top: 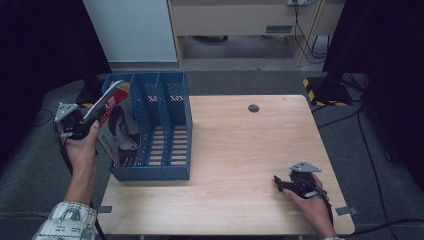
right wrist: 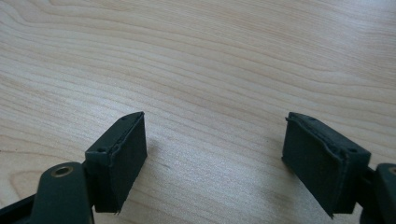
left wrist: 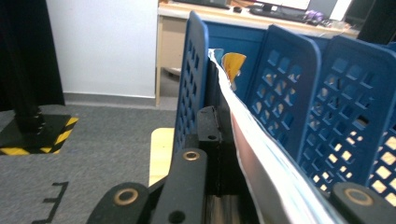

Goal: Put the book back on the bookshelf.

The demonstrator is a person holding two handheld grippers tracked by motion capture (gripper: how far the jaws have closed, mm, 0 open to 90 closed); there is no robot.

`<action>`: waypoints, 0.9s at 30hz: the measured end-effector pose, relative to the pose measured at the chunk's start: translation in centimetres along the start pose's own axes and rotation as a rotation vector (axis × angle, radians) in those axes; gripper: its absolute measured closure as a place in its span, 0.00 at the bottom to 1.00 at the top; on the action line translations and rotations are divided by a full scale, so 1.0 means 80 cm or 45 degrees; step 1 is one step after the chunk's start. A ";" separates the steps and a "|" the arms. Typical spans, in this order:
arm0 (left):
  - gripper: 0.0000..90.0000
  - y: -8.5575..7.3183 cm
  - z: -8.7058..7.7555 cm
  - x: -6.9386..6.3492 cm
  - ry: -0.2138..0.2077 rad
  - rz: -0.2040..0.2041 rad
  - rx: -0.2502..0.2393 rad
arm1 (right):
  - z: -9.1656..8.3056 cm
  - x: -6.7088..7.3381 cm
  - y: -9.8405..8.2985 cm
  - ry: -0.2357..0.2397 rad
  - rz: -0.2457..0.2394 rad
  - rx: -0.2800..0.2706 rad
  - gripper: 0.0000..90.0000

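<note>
Blue rack (top: 165, 135) walls flank magazine (top: 120, 127).

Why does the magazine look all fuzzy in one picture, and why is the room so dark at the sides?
In the left gripper view the magazine sits so close to the camera that its edge blurs, while the blue file rack behind stays sharper. In the high view the light falls on the table, and the dark curtains at both sides stay dim. In the right gripper view the wood grain is crisp, with a soft shadow beside one jaw.

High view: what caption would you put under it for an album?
Left claw shut on a magazine in the blue file rack's leftmost slot; right claw open, resting on the wooden table.
</note>
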State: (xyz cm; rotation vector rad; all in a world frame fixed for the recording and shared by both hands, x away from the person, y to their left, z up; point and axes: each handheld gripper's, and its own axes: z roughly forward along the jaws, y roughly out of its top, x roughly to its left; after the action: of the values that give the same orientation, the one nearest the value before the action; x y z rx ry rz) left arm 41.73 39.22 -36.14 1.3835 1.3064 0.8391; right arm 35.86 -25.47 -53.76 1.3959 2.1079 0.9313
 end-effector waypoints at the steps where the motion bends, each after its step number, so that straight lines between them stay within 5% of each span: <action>1: 0.96 0.000 0.000 0.000 0.000 0.000 0.000 | 0.000 0.000 0.000 0.000 0.000 0.000 0.24; 22: 0.96 0.003 -0.009 -0.004 -0.077 -0.018 -0.225 | 0.000 0.000 0.000 -0.002 0.003 -0.002 0.24; 27: 0.96 -0.006 -0.001 -0.005 -0.081 -0.021 -0.216 | 0.000 0.000 0.000 -0.002 0.000 -0.001 0.24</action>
State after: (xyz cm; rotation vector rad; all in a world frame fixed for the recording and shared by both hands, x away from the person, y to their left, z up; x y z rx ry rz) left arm 41.48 38.82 -36.52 1.2539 1.1690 0.8674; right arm 35.86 -25.46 -53.76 1.3962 2.1065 0.9306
